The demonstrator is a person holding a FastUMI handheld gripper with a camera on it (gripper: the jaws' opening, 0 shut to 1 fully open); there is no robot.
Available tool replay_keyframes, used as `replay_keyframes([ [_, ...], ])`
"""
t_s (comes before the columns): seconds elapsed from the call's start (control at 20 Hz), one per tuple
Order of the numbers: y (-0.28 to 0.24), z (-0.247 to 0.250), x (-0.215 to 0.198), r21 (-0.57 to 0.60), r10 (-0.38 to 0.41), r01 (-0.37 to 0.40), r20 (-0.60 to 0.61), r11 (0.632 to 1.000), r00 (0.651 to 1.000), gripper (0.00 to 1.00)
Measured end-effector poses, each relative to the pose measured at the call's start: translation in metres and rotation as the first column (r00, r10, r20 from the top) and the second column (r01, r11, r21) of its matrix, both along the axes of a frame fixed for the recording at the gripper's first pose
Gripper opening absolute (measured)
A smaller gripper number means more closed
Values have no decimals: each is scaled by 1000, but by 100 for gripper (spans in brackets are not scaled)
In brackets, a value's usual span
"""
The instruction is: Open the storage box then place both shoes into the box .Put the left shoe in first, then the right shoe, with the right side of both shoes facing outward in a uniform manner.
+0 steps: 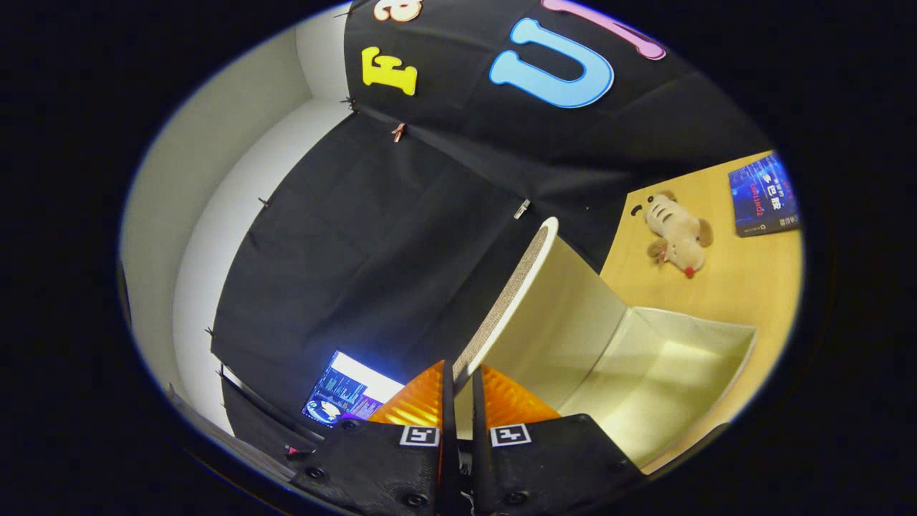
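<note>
Wooden tabletop [745, 287]: seen tilted, carrying all items listed. Storage box [666, 373]: pale fabric, opened, interior seen bare, positioned just ahead of fingers and to their right. Lid [530, 287]: raised upright, woven outer face turned toward dark cloth wall; lower edge gripped. Gripper [460, 378]: fingers drawn narrow, lid edge pinched between both. Plush toy [677, 233]: laid beyond box. Book [763, 195]: blue cover, set beyond toy.

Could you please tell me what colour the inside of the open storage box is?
The storage box is plain cream-white inside, seen in the gripper view; the gripper pinches its lid.
</note>
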State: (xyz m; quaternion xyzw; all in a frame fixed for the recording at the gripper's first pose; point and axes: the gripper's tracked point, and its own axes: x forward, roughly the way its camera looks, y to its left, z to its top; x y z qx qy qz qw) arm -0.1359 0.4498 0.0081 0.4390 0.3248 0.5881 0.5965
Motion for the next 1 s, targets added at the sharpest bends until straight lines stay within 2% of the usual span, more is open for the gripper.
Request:
replay_keyframes([
  [0.15,36,-1,-2,-54,-2,4,26,999,1000,11],
  [0.2,43,0,-2,-57,0,2,40,998,999,17],
  [0.3,59,-6,-2,-85,-6,11,55,996,998,20],
  [0.4,65,-18,3,-131,-9,17,64,991,998,35],
  [0.5,64,-20,9,-150,-14,23,58,988,998,54],
  [0.55,61,-24,11,-162,-17,26,56,986,998,59],
  [0.7,43,-34,27,-204,-66,83,88,975,994,97],
  [0.85,4,-48,41,-267,-140,178,155,947,978,97],
  [1.0,-57,-67,63,-338,-237,307,232,890,943,97],
])
